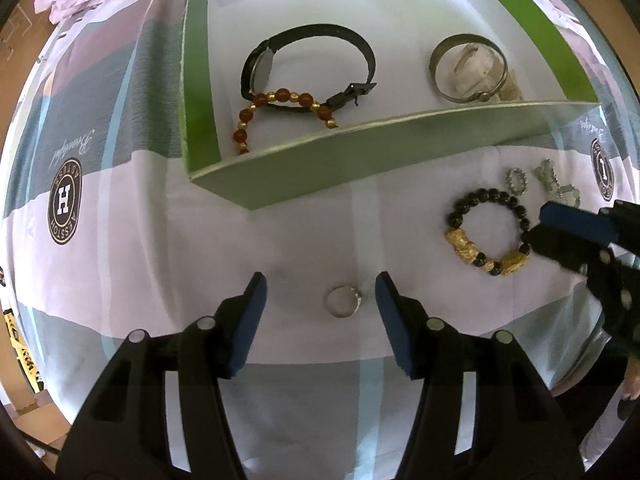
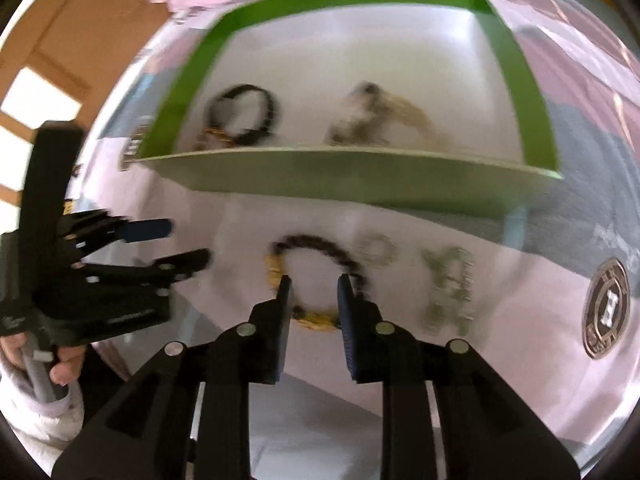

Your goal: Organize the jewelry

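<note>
Left wrist view had the left gripper [image 1: 320,292] hanging wide open over a small silver ring [image 1: 343,301] on the striped cloth [image 1: 280,240], one pad to each side of it, neither touching. Off to the right, the right gripper [image 2: 313,288] — jaws apart — straddled the black-and-gold bead bracelet [image 1: 489,232], still outside the green box [image 1: 320,164]. For a clean pick the left likely needed to drop lower and close gently — a thin ring slips easily.
</note>
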